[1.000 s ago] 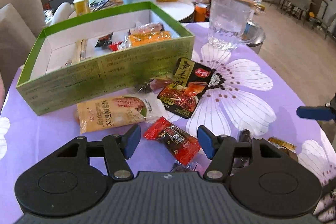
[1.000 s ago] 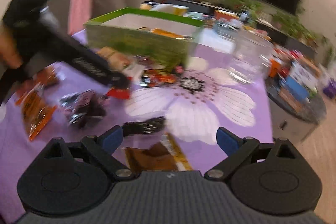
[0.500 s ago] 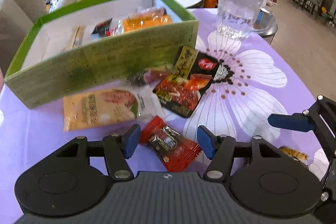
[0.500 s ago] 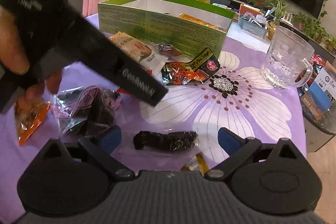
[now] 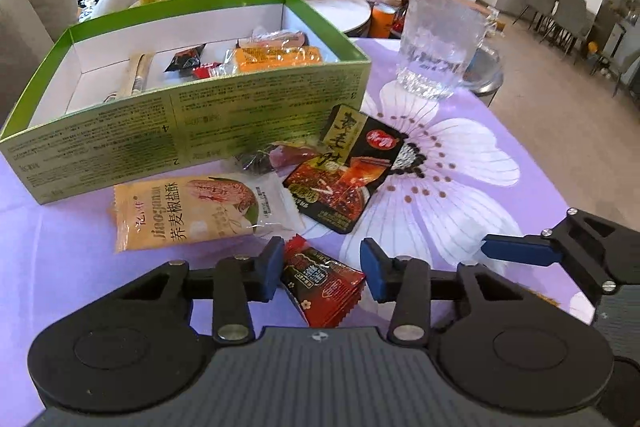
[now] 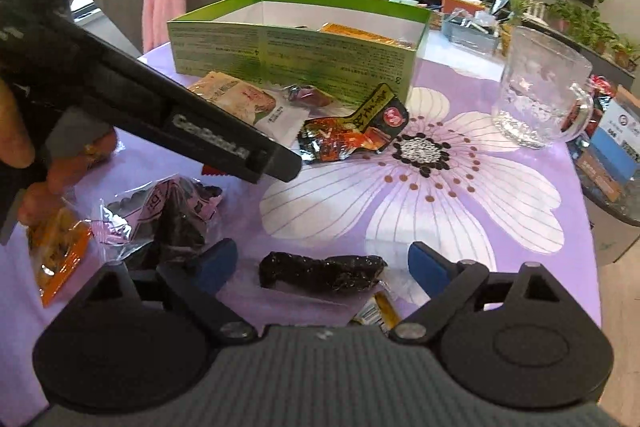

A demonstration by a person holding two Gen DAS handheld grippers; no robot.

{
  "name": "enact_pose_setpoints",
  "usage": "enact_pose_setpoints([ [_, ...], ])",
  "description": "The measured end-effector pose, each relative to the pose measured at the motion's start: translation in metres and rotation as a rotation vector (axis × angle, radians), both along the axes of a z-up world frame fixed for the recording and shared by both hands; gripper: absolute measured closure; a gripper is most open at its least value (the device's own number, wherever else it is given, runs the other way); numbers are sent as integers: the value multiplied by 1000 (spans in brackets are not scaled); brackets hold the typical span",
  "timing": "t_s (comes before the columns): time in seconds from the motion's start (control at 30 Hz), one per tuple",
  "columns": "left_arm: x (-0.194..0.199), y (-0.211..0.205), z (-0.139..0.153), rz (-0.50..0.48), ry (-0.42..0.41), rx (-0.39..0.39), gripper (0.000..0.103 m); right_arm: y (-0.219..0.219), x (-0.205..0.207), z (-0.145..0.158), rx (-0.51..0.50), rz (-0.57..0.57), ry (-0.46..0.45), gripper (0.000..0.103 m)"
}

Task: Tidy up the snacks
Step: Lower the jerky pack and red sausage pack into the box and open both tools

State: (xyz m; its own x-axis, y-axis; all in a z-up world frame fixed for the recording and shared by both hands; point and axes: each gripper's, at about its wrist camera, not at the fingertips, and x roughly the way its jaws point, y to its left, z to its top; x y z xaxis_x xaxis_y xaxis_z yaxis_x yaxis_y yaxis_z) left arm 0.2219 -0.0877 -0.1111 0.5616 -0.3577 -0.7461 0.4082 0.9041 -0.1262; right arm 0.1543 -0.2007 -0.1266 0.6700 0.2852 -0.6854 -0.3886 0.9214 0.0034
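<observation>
My left gripper (image 5: 322, 269) is open with its blue fingers on either side of a small red snack packet (image 5: 322, 281) on the purple cloth. A green box (image 5: 192, 123) with several snacks inside stands beyond it. A yellow biscuit packet (image 5: 188, 211) and a black-red spicy packet (image 5: 346, 171) lie in front of the box. My right gripper (image 6: 320, 265) is open around a dark snack in clear wrap (image 6: 322, 271). The left gripper's body (image 6: 180, 123) crosses the right wrist view.
A glass mug (image 5: 438, 45) stands at the far right of the table (image 5: 460, 187). A clear bag of dark snacks (image 6: 168, 215) and an orange packet (image 6: 56, 259) lie left of my right gripper. A small yellow packet (image 6: 378, 311) lies under it. The right gripper's finger (image 5: 520, 249) shows at right.
My left gripper has moved forward and down so the red packet lies between its fingers. My right gripper has moved in over the dark snack.
</observation>
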Motion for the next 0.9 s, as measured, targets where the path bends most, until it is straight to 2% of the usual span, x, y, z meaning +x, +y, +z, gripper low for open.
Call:
enact_pose_setpoints([
  [0.27, -10, 16, 28, 11, -72, -55, 64, -10, -4, 23, 20, -74, -85, 50],
  [0.5, -10, 36, 49, 50, -136, -72, 64, -8, 2, 45, 52, -110, -141, 50],
  [0.7, 2, 57, 65, 119, -187, -88, 64, 1, 18, 66, 96, -108, -189, 50],
  [0.9, 28, 76, 76, 167, -219, -84, 64, 10, 49, 82, 162, -135, -199, 50],
])
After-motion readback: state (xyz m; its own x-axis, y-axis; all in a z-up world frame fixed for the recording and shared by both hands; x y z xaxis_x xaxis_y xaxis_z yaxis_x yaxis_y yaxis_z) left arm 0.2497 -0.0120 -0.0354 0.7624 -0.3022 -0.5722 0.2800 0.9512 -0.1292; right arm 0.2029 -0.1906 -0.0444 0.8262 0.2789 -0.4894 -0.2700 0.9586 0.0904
